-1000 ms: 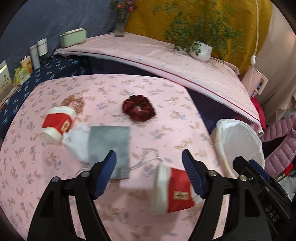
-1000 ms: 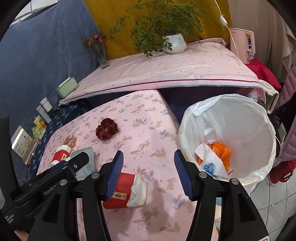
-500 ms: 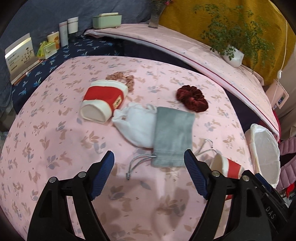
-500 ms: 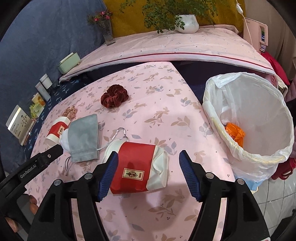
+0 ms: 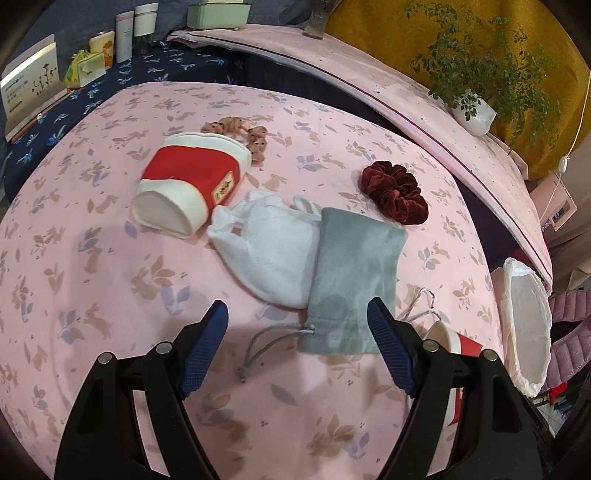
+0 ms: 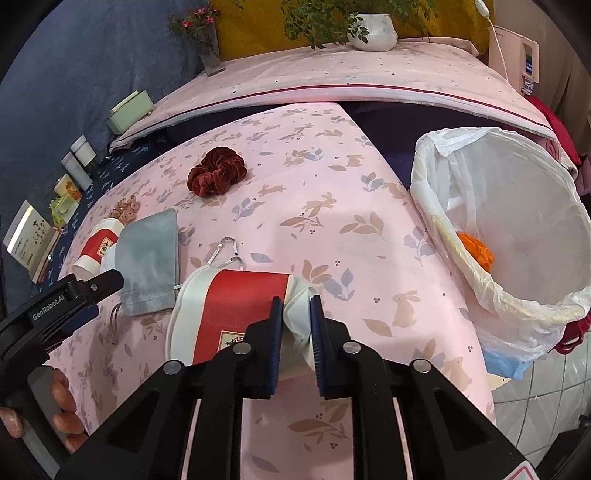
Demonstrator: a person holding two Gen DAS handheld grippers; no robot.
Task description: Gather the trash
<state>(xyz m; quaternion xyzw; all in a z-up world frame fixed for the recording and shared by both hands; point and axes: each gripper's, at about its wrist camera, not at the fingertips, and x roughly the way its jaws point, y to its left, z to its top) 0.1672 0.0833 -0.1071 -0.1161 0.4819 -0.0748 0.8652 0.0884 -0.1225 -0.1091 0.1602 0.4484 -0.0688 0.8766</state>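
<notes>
A crushed red and white paper cup (image 6: 236, 306) lies on its side on the pink tablecloth. My right gripper (image 6: 295, 301) is closing its jaws, and the pads pinch the cup's white end. In the left wrist view this cup (image 5: 458, 341) peeks out behind the right finger. My left gripper (image 5: 295, 306) stands open over the near end of a grey drawstring pouch (image 5: 354, 273), with nothing gripped. A second red and white cup (image 5: 188, 181) lies further left. A white-lined bin (image 6: 524, 195) at the table's right holds orange trash (image 6: 476, 251).
A white pouch (image 5: 273, 243) lies partly under the grey one. A dark red scrunchie (image 5: 395, 192) and a pink scrunchie (image 5: 240, 129) sit further back. Boxes and bottles (image 5: 125, 33) line the far left, and a potted plant (image 5: 476, 114) stands behind. A hand (image 6: 62, 406) holds the left gripper.
The right gripper sank onto the near cup and its jaws came together on the white end. The left gripper swung left and down, from the near cup to over the pouches.
</notes>
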